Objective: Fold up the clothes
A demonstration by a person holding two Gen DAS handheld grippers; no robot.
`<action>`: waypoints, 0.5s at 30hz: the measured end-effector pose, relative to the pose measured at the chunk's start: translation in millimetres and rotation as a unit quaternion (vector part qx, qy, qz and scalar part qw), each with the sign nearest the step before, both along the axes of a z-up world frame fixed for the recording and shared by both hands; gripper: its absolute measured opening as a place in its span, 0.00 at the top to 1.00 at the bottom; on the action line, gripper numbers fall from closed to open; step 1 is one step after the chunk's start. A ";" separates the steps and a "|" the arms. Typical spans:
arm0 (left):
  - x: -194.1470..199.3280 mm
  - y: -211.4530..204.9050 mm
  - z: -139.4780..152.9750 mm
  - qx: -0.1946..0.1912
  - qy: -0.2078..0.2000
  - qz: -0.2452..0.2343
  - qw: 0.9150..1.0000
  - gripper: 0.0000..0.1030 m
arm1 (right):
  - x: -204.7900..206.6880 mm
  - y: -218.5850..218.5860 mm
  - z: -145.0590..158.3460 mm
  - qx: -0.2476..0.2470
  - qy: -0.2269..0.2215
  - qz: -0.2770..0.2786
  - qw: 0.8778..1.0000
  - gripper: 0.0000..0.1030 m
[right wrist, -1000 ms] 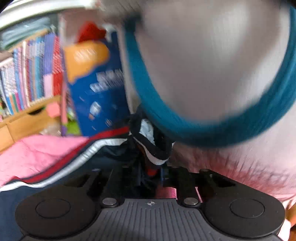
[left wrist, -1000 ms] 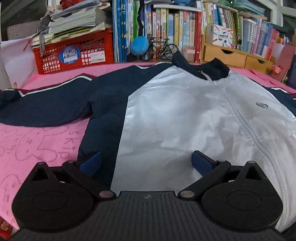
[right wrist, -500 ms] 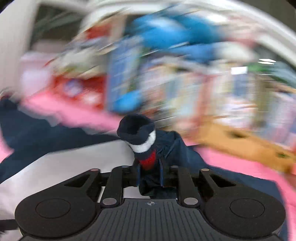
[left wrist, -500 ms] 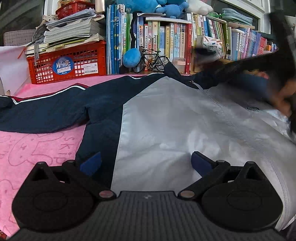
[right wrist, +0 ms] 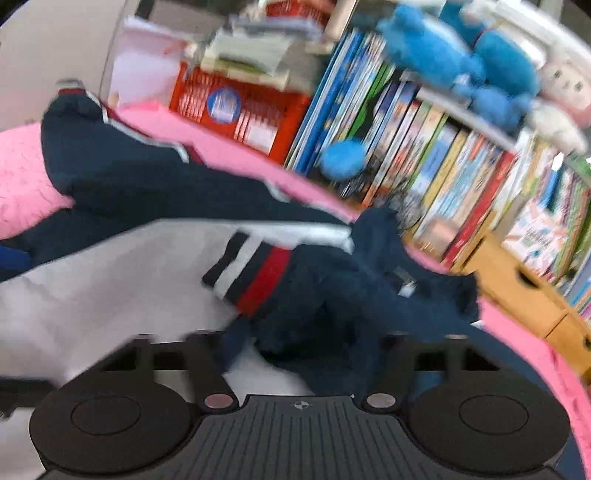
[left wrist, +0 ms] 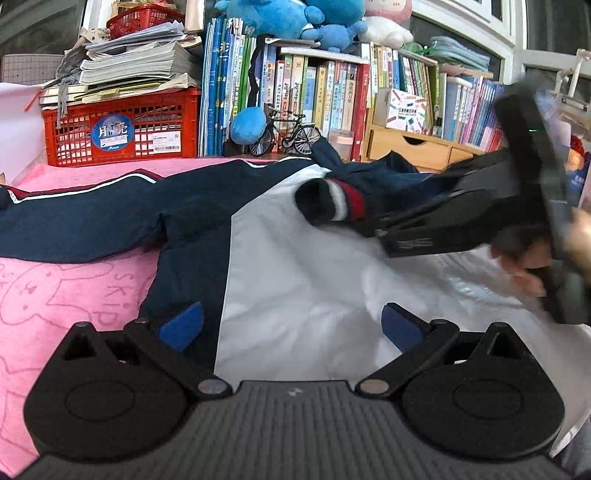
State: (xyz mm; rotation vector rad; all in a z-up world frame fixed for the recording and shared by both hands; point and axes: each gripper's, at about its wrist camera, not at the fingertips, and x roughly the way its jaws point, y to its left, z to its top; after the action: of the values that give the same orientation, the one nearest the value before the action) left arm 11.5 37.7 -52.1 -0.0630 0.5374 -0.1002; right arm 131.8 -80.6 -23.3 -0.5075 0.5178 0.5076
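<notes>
A navy and white jacket (left wrist: 295, 258) lies spread on a pink blanket (left wrist: 55, 295). Its right sleeve, with a striped navy, white and red cuff (left wrist: 332, 201), now lies across the white chest panel. My left gripper (left wrist: 291, 321) is open and empty, low over the jacket's hem. My right gripper (right wrist: 306, 343) has its fingers spread wide, with the navy sleeve (right wrist: 332, 302) bunched between them and the cuff (right wrist: 251, 273) just ahead. It also shows in the left wrist view (left wrist: 373, 225), right behind the cuff.
A red crate (left wrist: 122, 129) with stacked papers, a row of books (left wrist: 314, 92), a small model bicycle (left wrist: 284, 134), a blue plush ball (left wrist: 249, 125) and wooden drawers (left wrist: 410, 147) line the back edge. Blue plush toys (left wrist: 295, 14) sit on top.
My right gripper swept left carrying the right sleeve over the chest, then opened; the cuff now rests on the white panel. My left gripper stayed open and tilted slightly upward.
</notes>
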 end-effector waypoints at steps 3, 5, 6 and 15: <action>-6.2 -2.2 0.6 0.032 0.008 -0.013 0.999 0.00 | 17.8 14.8 6.5 0.044 0.041 -0.010 0.998 0.74; -10.2 2.6 4.1 0.031 0.022 -0.016 0.999 0.00 | 26.6 28.5 13.1 0.077 0.069 0.000 0.995 0.74; -12.2 10.4 7.3 0.015 0.030 -0.017 0.999 0.00 | 29.5 36.6 12.1 0.077 0.079 0.005 0.994 0.74; -7.0 79.6 40.7 -0.091 0.025 0.040 0.995 0.00 | 5.2 12.3 17.3 0.159 0.108 0.041 0.980 0.28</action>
State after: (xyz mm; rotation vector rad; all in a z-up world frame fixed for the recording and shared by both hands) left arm 4.5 117.3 -11.4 -0.2652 0.5740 -0.0686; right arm 137.0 -68.3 -6.0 -0.1669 0.6112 0.7151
